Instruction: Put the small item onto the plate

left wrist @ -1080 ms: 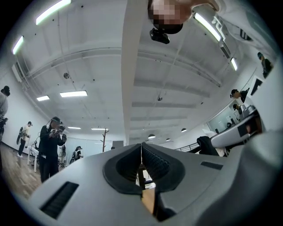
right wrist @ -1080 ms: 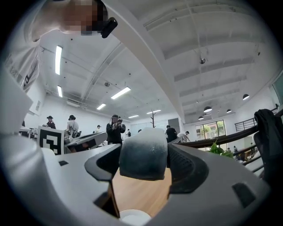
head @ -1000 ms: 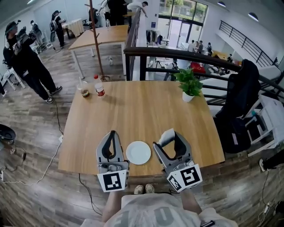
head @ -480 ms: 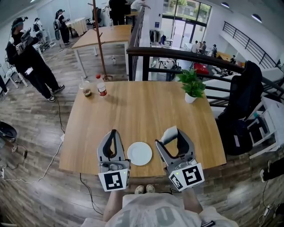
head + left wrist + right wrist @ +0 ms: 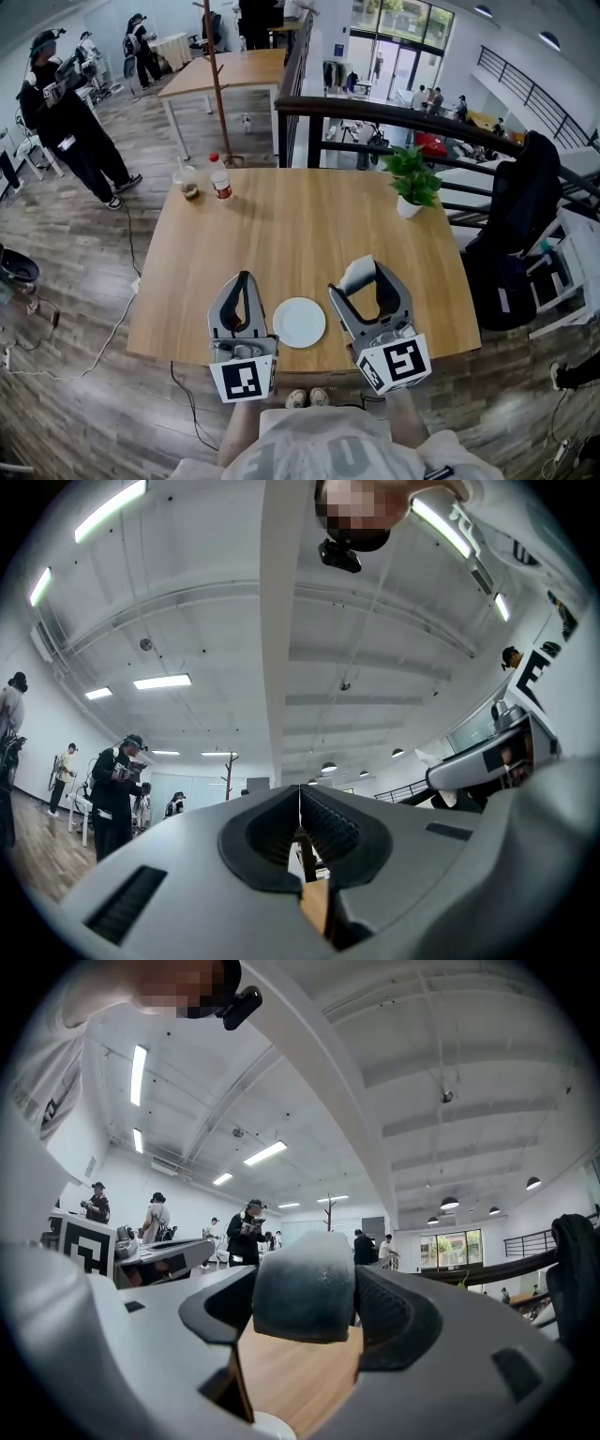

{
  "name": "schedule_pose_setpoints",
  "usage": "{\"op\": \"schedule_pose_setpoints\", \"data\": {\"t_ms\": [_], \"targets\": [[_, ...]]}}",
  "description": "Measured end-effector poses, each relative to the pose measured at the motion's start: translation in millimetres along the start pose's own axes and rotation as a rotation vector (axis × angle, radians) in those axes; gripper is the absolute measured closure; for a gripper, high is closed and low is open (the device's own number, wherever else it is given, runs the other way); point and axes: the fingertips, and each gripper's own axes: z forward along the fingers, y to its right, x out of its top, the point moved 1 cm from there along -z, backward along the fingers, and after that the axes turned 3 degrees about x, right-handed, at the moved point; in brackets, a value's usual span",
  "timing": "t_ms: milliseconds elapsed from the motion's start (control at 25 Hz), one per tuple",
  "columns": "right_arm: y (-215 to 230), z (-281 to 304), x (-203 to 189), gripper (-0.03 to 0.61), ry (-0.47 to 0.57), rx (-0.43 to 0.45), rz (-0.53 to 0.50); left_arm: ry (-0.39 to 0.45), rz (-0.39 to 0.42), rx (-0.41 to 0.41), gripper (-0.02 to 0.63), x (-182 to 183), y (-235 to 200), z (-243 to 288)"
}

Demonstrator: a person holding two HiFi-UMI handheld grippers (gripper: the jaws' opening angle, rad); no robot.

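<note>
A small white plate [image 5: 299, 322] lies near the front edge of the wooden table [image 5: 300, 234]. My left gripper [image 5: 241, 280] stands just left of the plate. Its jaws are shut, the pads meet with nothing between them, and it tilts upward in the left gripper view [image 5: 300, 803]. My right gripper [image 5: 363, 273] stands just right of the plate, shut on a small pale grey rounded item [image 5: 355, 275]. In the right gripper view that item [image 5: 305, 1283] fills the gap between the jaws, with the plate's rim [image 5: 267, 1426] showing at the bottom edge.
A potted plant [image 5: 411, 183] stands at the table's far right. A bottle [image 5: 222, 177] and a cup [image 5: 189, 182] stand at its far left. A dark railing [image 5: 394, 117] runs behind the table, and a black bag on a chair [image 5: 520, 202] sits to the right. People [image 5: 70, 112] stand at the back left.
Both grippers keep their places beside the plate, and the right one still holds the item. Only the head view has drifted slightly.
</note>
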Motion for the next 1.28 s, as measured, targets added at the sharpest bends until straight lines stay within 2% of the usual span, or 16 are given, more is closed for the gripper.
{"op": "schedule_pose_setpoints", "data": {"t_ms": [320, 720, 1120, 1280], "targets": [[2.0, 20.9, -18.3, 0.261, -0.065, 0.018, 0.032, -0.052, -0.008, 0.009, 0.604, -7.8, -3.4, -4.7], [-9.2, 44.6, -54.9, 0.261, -0.179, 0.078, 0.026, -0.062, -0.002, 0.036, 0.604, -15.2, -7.5, -11.2], [-26.4, 70.5, -121.7, 0.261, -0.334, 0.158, 0.016, -0.071, 0.013, 0.056, 0.604, -22.4, -15.1, -21.4], [-32.4, 77.1, -151.4, 0.261, -0.404, 0.187, 0.008, -0.107, 0.01, 0.068, 0.604, -30.6, -17.8, -24.0]]}}
